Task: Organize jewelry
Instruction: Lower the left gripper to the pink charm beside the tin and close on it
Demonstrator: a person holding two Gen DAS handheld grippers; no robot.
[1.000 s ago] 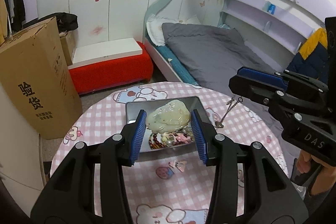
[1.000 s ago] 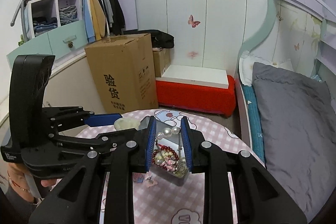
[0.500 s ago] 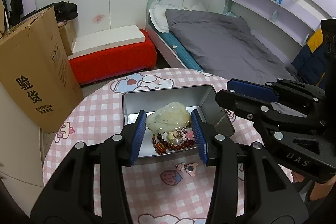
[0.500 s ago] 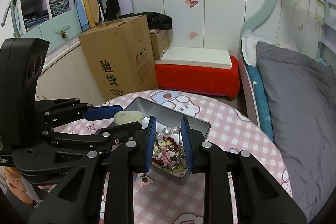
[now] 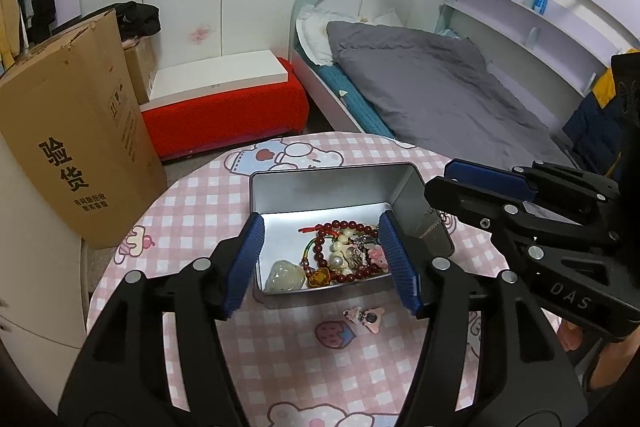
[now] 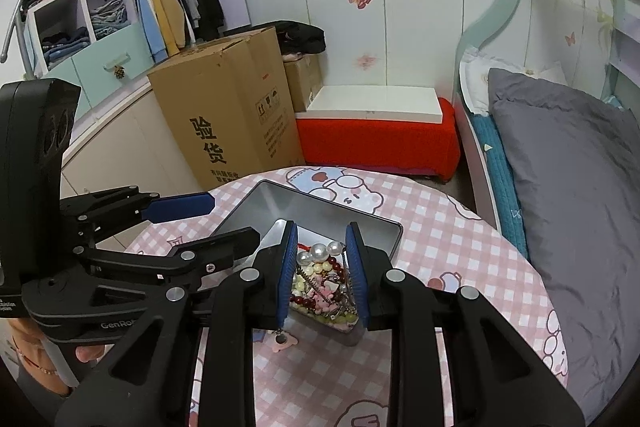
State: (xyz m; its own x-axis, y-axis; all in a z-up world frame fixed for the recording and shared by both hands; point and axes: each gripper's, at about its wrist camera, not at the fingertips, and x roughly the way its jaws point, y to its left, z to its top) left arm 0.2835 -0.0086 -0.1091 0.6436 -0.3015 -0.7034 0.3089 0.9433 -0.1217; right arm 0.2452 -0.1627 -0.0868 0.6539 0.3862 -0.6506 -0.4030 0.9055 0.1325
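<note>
An open silver tin sits on the round pink checked table. Inside lie a red bead bracelet, other trinkets and a pale jade-like stone. My left gripper hovers over the tin with its jaws opening and nothing between the pads; the stone rests below them. My right gripper is shut on a pearl and chain necklace, which dangles over the tin's right end. From the left wrist view, the chain hangs from the right gripper. A pink charm lies on the cloth in front of the tin.
A tall cardboard box stands left of the table, a red bench behind it, and a bed with grey bedding to the right. A person's hand holds the left gripper's handle. A wardrobe is at the back left.
The left jaws have spread and the pale stone they held now lies in the tin. The right gripper has sunk toward the tin, still clamping the necklace.
</note>
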